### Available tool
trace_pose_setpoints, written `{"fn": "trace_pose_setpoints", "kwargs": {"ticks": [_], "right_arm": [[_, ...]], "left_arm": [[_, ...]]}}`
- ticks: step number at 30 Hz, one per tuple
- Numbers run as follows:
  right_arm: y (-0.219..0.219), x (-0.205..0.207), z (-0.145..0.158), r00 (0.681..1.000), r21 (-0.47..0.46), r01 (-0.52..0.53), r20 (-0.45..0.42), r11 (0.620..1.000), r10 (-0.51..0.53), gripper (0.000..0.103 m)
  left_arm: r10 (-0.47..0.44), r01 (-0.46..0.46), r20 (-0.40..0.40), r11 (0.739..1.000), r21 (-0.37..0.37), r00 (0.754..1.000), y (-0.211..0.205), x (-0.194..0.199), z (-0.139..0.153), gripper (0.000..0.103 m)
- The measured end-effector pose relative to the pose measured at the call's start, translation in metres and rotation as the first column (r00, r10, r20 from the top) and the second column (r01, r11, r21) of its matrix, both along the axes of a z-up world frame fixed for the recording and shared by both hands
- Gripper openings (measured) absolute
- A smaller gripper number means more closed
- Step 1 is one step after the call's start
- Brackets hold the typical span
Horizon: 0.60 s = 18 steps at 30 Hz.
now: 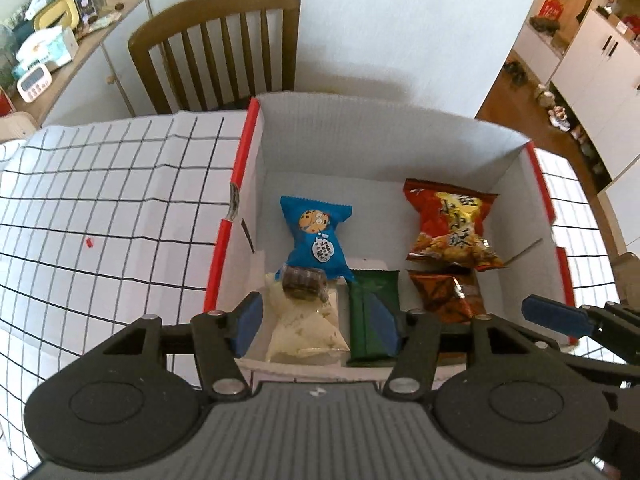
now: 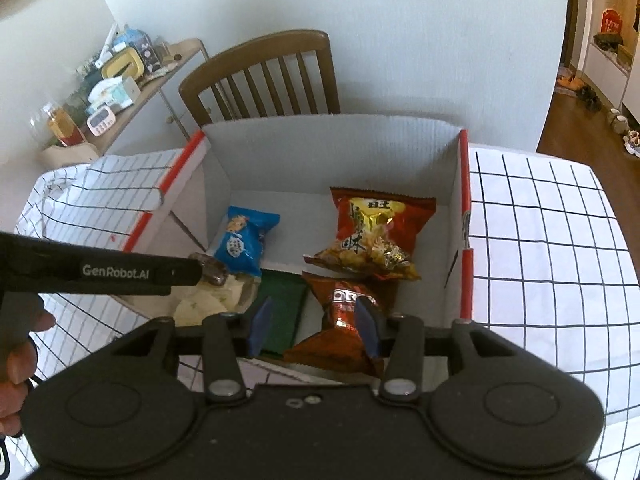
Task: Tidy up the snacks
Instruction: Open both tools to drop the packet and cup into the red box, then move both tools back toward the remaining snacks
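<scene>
Left wrist view, box: your open white carton with red edges (image 1: 256, 152) sits on the grid-patterned surface (image 1: 100, 200), a wooden chair (image 1: 216, 48) behind it.
Left wrist view, contents: a blue cookie packet (image 1: 316, 232) lies mid-floor, a small dark cookie roll (image 1: 304, 283) at its near end, partly on a pale clear bag (image 1: 304, 332); a green packet (image 1: 372, 312) lies beside that bag; a large red-and-yellow snack bag (image 1: 452, 224) rests against the far-right wall, a smaller red-brown bag (image 1: 444, 292) just in front of it.
Left wrist view, your left gripper (image 1: 316, 326): jaws spread over the pale bag and green packet, pressing on neither.
Right wrist view, contents: the same carton (image 2: 332, 136) holds the blue packet (image 2: 244, 240), big red bag (image 2: 372, 232), green packet (image 2: 284, 308) and red-brown bag (image 2: 340, 320).
Right wrist view, your right gripper (image 2: 314, 330): jaws part-open above the green packet and red-brown bag; whether they pinch the bag you cannot tell.
Right wrist view, left edge: your hand (image 2: 16, 364) holds the other tool over the cookie roll (image 2: 214, 270).
</scene>
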State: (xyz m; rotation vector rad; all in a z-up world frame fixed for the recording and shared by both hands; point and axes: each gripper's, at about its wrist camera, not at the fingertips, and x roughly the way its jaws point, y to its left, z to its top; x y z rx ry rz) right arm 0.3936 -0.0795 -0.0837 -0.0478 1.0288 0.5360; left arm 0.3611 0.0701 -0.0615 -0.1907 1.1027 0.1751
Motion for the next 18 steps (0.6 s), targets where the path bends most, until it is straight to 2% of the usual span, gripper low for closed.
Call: {"fn": "trace_pose_setpoints", "kwargs": {"ticks": [10,18], "right_arm": [[-0.012,-0.027,0.033,0.998,0.056,0.016,0.055,0.998,-0.019,0.046],[-0.019,-0.056,0.052,0.995,0.079,-0.005,0.099,0.997,-0.003,0.047]], "left_arm": [[-0.016,0.015,0.106,1.0,0.009,0.994,-0.008,-0.044,0.04,0.059],[-0.038,0.036,0.162,0.999,0.017,0.986,-0.015,-0.081,0.061,0.059]]}}
